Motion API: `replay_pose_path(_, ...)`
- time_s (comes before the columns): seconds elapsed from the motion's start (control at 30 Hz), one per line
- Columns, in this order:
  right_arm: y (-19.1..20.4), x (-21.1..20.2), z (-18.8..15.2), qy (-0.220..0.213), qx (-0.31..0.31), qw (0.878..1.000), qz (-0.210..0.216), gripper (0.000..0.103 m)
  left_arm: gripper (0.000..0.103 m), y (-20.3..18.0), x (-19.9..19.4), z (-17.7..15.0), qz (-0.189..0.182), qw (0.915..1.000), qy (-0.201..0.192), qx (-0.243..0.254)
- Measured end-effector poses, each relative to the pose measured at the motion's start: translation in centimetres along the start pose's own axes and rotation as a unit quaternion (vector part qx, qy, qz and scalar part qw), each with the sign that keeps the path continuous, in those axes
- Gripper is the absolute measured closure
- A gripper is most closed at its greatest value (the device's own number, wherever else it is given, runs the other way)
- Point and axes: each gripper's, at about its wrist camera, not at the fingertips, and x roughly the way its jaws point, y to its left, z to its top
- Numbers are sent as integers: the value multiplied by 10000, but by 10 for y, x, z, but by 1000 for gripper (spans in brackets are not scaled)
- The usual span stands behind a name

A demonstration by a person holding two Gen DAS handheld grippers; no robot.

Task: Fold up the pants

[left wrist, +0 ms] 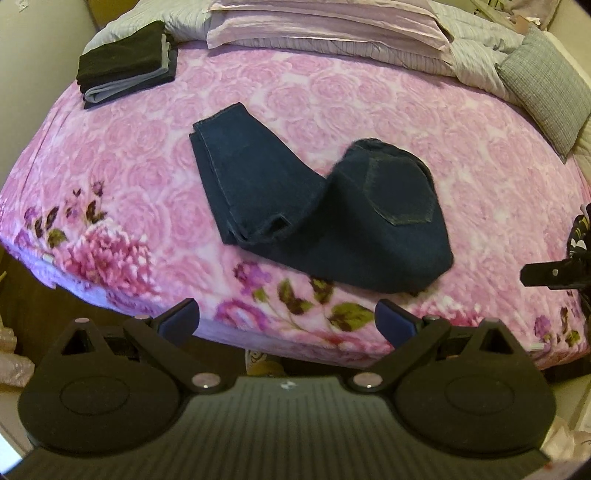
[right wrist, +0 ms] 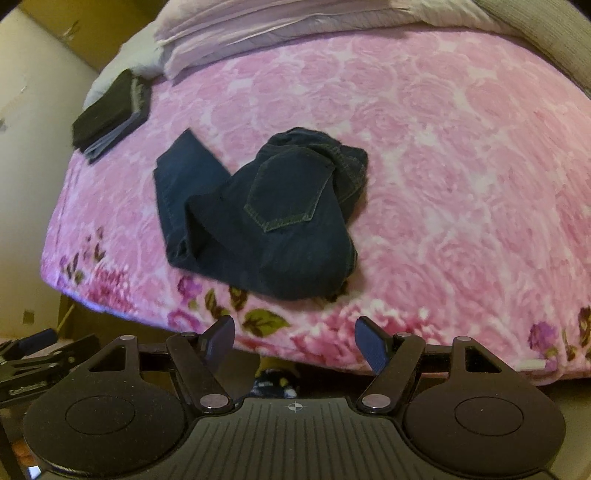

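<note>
A bed fills both views, spread with a pink rose-print blanket, darker flowers along its near edge. Up at the top of the left wrist frame lie a lilac pillow and rumpled grey bedding; a grey cushion sits at the upper right. A stack of folded dark clothes rests at the upper left, cream wall beyond it. And there are the pants, dark blue denim, lying mid-bed toward the near edge, loosely doubled over and not flat. Their long axis runs diagonally: the doubled-over legs reach to the upper left, the seat with its back pocket bunches up at the lower right, pocket facing up. The left gripper hangs over the bed's near edge, jaws wide apart, nothing between them. The right gripper does likewise, jaws spread, empty, short of the denim. A sliver of it pokes in at the right edge of the left view.
</note>
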Motion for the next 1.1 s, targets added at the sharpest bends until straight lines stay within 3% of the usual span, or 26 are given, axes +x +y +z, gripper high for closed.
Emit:
replay_pose_path(0.37,54,44,50,-343,672,9949,-665,34,4,128,59,80,84,9999,61,-21)
replay_pose_path(0.63,94,99,102,-584,603,9875,-1337,34,10,216,134,127,2,9980,391,-495)
replay_pose_path(0.77,106,135,128,-583,398,9848,-1586,34,13,239,175,147,-88,9961,458,-742)
replay_pose_path(1.1,128,265,200,-215,-245,9772,-2097,34,18,245,266,179,-56,9917,677,-1090)
